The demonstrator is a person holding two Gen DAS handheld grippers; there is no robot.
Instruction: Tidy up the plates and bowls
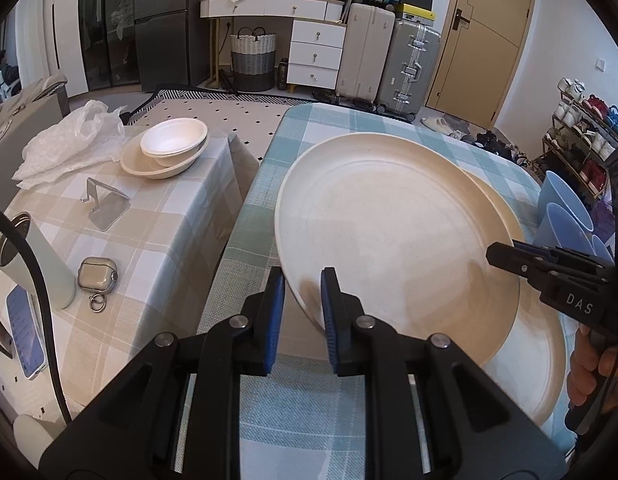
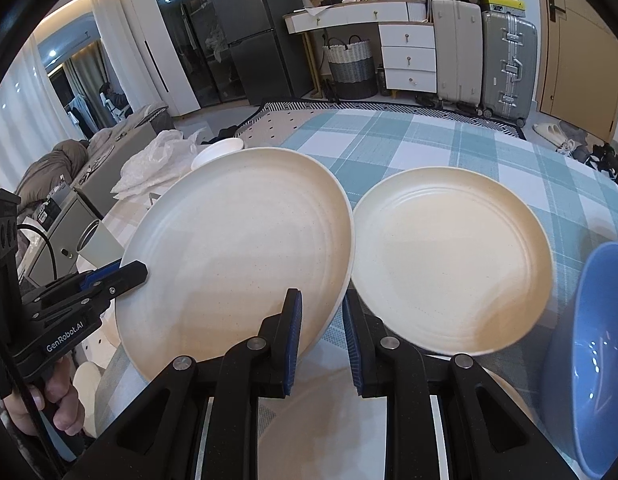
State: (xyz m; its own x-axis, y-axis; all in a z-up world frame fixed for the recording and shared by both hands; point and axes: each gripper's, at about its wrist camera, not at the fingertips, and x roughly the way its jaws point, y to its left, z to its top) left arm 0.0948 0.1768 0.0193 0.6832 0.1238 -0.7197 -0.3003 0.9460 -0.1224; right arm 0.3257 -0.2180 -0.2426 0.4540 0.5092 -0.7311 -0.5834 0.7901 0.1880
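Note:
A large cream plate (image 1: pixel 389 232) (image 2: pixel 237 248) hangs tilted above the teal-checked table (image 1: pixel 265 208), held from both sides. My left gripper (image 1: pixel 303 280) is shut on its near left rim and shows in the right wrist view as the left gripper (image 2: pixel 137 270). My right gripper (image 2: pixel 321 304) is shut on the opposite rim; the left wrist view shows the right gripper (image 1: pixel 497 250) pinching that edge. A second cream plate (image 2: pixel 449 260) lies flat on the table to the right. Another plate (image 1: pixel 541 360) lies under the held one. Stacked white bowls (image 1: pixel 169 148) sit on the beige-checked side table (image 1: pixel 157 240).
Blue bowls (image 1: pixel 565 208) (image 2: pixel 597 360) stand at the table's right edge. The side table also carries a plastic bag (image 1: pixel 69 140), a metal phone stand (image 1: pixel 105 204), an earbud case (image 1: pixel 97 276), a tumbler (image 1: pixel 33 264) and a phone (image 1: pixel 25 332). A gap separates the two tables.

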